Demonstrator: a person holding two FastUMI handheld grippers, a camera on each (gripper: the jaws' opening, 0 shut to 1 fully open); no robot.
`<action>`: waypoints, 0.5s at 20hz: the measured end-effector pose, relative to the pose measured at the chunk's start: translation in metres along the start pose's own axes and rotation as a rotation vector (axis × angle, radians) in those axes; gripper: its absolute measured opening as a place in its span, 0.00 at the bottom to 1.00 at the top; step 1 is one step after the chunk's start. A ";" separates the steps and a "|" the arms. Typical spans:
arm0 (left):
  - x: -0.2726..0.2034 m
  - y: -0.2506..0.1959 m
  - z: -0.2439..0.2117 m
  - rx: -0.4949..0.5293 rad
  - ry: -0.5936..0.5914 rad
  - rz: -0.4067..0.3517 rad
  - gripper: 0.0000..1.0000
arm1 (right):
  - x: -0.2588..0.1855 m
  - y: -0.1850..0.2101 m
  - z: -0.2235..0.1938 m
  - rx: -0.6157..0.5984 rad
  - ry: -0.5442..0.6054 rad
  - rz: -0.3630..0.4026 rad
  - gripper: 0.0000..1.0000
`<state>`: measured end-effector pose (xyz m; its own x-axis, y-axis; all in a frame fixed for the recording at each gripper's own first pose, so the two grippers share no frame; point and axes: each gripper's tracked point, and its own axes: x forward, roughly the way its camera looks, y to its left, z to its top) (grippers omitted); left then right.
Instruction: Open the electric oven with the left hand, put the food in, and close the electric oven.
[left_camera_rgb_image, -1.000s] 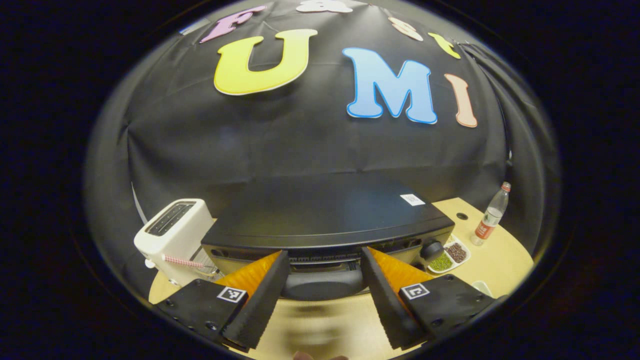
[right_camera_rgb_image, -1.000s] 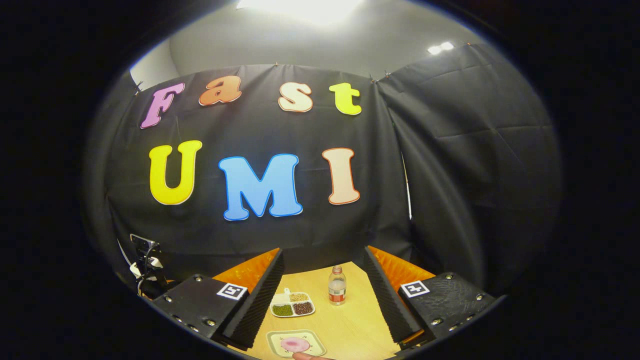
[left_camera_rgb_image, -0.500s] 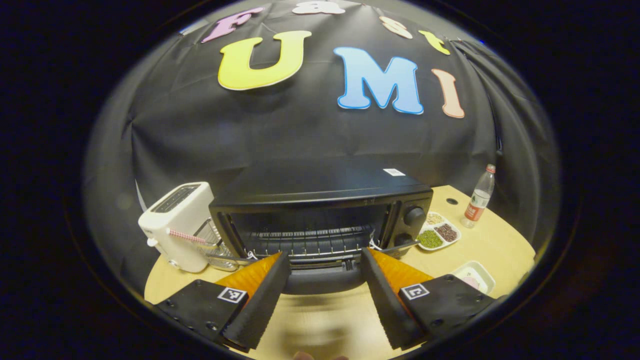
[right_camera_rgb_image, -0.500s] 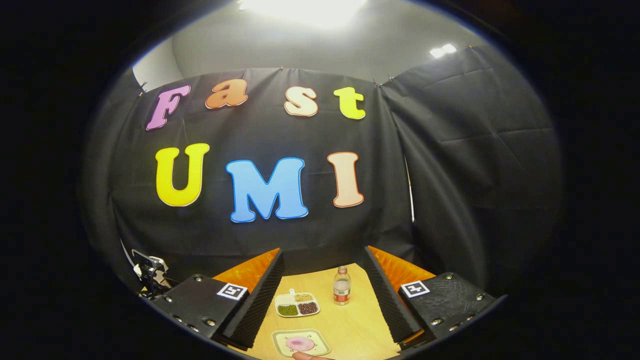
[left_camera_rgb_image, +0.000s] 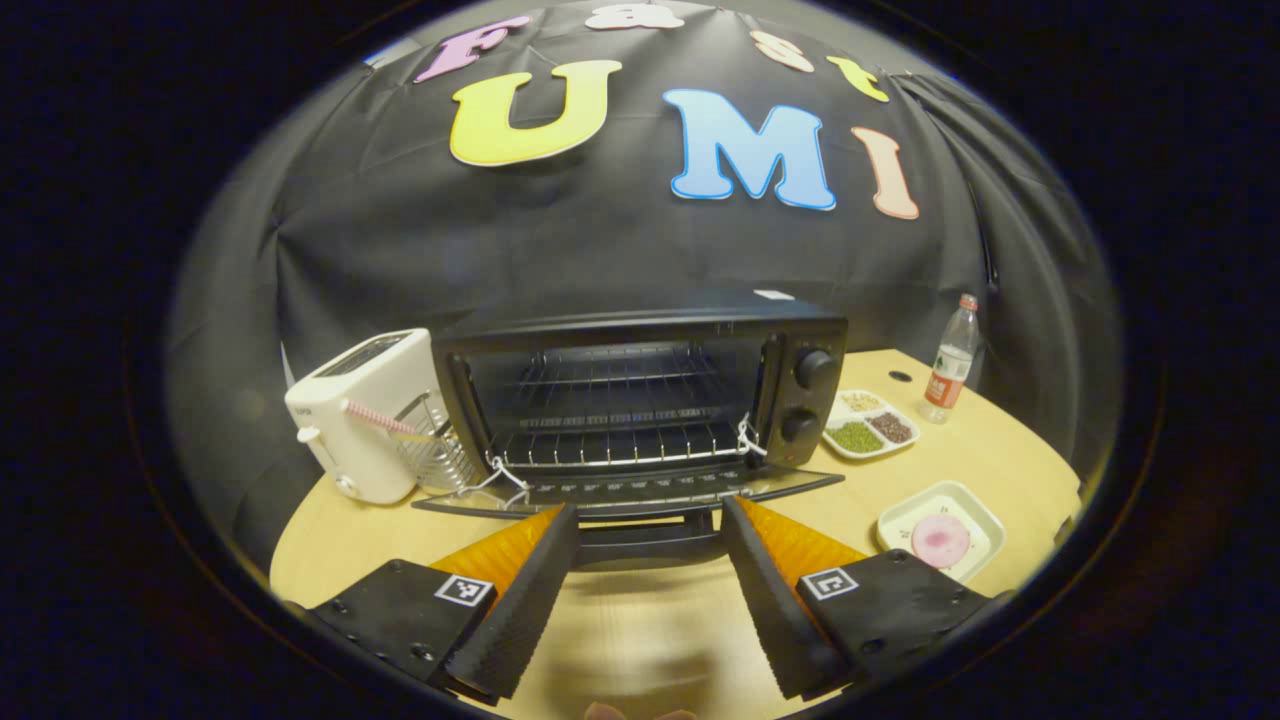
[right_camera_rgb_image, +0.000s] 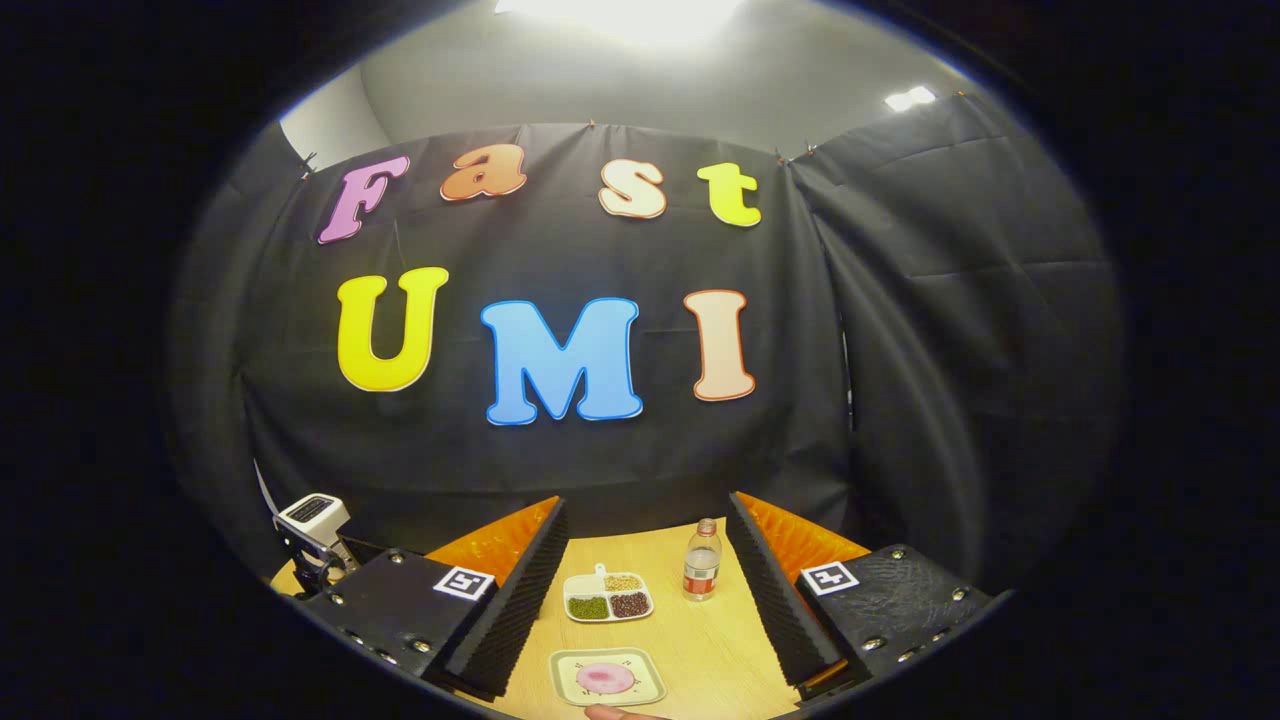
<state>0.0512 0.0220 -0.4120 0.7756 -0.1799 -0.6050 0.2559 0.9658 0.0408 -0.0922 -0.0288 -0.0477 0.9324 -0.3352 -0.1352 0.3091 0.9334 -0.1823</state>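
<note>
The black electric oven stands at the back of the table with its glass door swung down flat and its wire rack exposed. The door's handle lies between the fingers of my left gripper, whose jaws stand wide apart, open. The food, a pink round piece, rests on a pale square plate right of the oven. My right gripper hangs open above the table, with the pink food on its plate below and between its fingers.
A white toaster and a small wire rack stand left of the oven. A divided dish of beans and a water bottle sit on the wooden table at the right.
The oven door has swung down from almost shut to flat open, and my left gripper has dropped and drawn back with the handle. The right gripper view shifted slightly.
</note>
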 end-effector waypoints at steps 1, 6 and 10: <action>-0.002 0.000 -0.009 -0.013 0.018 0.010 1.00 | 0.004 0.000 0.002 0.000 0.002 0.016 0.96; -0.032 0.017 0.041 -0.091 -0.101 0.081 1.00 | 0.021 -0.016 0.006 -0.015 0.009 0.035 0.96; -0.069 0.023 0.120 -0.099 -0.242 0.093 1.00 | 0.039 -0.016 -0.049 -0.004 0.214 0.099 0.96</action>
<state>0.0723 0.0340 -0.2739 0.9114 -0.1175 -0.3944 0.1289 0.9917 0.0023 -0.0694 -0.0630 -0.0975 0.8969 -0.2622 -0.3560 0.2172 0.9626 -0.1619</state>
